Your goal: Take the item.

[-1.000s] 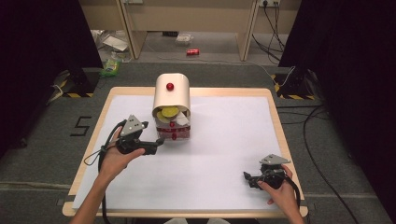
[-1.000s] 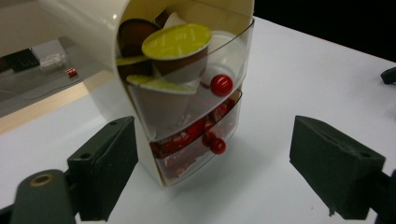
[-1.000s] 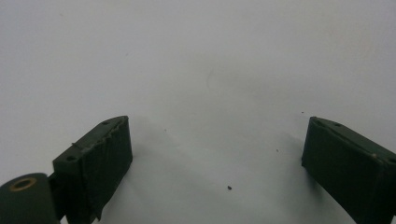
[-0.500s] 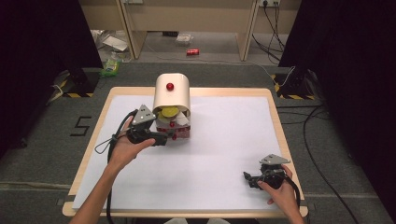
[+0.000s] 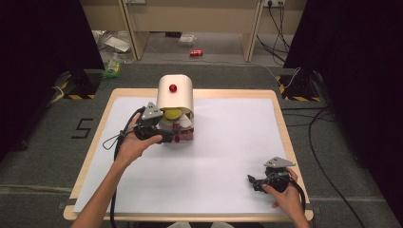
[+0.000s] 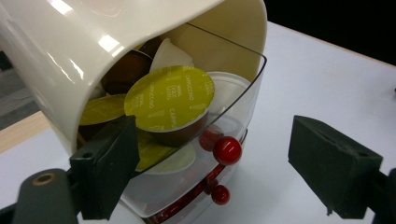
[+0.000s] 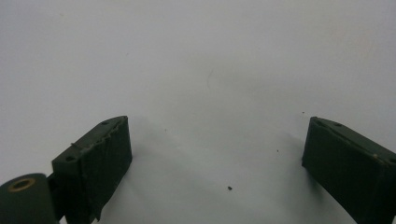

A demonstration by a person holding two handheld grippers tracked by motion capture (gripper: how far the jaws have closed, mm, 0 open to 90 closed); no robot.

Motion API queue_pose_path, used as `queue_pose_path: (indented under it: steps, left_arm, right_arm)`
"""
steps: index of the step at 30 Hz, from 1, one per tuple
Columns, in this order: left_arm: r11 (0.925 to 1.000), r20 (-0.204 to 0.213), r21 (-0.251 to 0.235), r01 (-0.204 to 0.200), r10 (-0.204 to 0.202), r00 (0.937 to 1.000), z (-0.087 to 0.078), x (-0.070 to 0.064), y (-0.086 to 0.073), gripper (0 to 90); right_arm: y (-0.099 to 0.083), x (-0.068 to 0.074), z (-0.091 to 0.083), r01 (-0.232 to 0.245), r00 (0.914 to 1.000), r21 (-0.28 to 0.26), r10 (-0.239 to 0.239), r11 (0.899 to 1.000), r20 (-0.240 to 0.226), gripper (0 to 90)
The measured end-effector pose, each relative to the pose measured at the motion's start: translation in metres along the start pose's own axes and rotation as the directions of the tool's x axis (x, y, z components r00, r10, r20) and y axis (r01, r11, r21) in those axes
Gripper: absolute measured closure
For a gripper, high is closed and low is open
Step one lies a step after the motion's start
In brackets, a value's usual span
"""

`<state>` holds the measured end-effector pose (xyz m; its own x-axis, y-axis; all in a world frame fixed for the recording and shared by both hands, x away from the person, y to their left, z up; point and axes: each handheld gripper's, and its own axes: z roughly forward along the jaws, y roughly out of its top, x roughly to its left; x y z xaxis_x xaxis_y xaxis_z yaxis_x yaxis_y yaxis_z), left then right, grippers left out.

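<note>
Left gripper view: red knob [image 6: 227,150] between spread fingers [image 6: 109,168].

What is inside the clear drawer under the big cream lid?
Coffee pods fill the clear drawer: a yellow-green topped pod in front, brown and white ones behind. The cream cover hides the pods further back. The left claw waits open nearby.

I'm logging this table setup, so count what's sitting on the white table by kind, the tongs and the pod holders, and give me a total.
Tongs: 2 (left tongs, right tongs)
Pod holder: 1
Total: 3
</note>
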<state>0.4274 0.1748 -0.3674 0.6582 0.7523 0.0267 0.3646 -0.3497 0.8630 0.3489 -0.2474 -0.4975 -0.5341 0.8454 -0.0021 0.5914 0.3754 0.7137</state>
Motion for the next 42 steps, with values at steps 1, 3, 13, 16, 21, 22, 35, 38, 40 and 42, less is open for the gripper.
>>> queue_pose_path:
  steps: [1, 3, 13, 16, 21, 22, 35, 38, 40, 42]
  left_arm:
    - [1.0000, -0.005, 0.002, -0.009, 0.009, 0.9999, 0.001, -0.001, 0.000, 15.0]
    - [0.9999, -0.008, 0.009, -0.012, 0.012, 0.9999, 0.001, -0.002, 0.000, 14.6]
    - [0.9998, 0.000, 0.006, -0.019, 0.019, 0.9998, -0.006, -0.007, 0.000, 14.6]
    - [0.9998, 0.004, 0.004, -0.020, 0.020, 0.9998, -0.009, -0.011, 0.000, 14.6]
    - [1.0000, 0.036, 0.003, 0.002, -0.003, 0.9993, -0.016, -0.014, -0.003, 14.6]
    - [1.0000, 0.036, 0.003, 0.002, -0.003, 0.9993, -0.016, -0.014, -0.003, 14.6]
    - [0.9996, 0.046, -0.027, -0.004, 0.005, 0.9989, -0.028, -0.026, -0.017, 14.7]
    - [0.9994, 0.037, -0.034, -0.010, 0.011, 0.9992, -0.030, -0.028, -0.021, 14.7]
    - [0.9992, 0.039, -0.040, -0.007, 0.009, 0.9992, -0.032, -0.029, -0.022, 14.7]
    - [0.9992, 0.042, -0.041, -0.006, 0.008, 0.9991, -0.034, -0.030, -0.023, 14.7]
  right_arm:
    - [0.000, 0.000, 0.000, -0.001, 1.0000, 0.001, 0.001, 1.000, 0.000, 8.6]
    - [0.000, 0.000, 0.000, -0.003, 1.0000, 0.001, 0.003, 1.000, 0.000, 8.6]
    - [0.000, 0.000, 0.000, -0.002, 1.0000, 0.001, 0.002, 1.000, 0.000, 8.6]
    - [0.000, 0.000, 0.000, -0.001, 1.0000, 0.001, 0.001, 1.000, 0.000, 8.5]
    - [0.000, 0.000, 0.000, -0.001, 1.0000, 0.001, 0.001, 1.000, 0.000, 8.5]
    - [0.000, 0.000, 0.000, -0.001, 1.0000, 0.001, 0.001, 1.000, 0.000, 8.5]
    - [0.000, 0.000, 0.000, 0.000, 1.0000, 0.001, 0.000, 1.000, 0.000, 8.5]
    - [0.000, 0.000, 0.000, -0.001, 1.0000, 0.001, 0.001, 1.000, 0.000, 8.5]
    - [0.000, 0.000, 0.000, -0.001, 1.0000, 0.001, 0.001, 1.000, 0.000, 8.5]
    - [0.000, 0.000, 0.000, 0.000, 1.0000, 0.001, 0.000, 1.000, 0.000, 8.5]
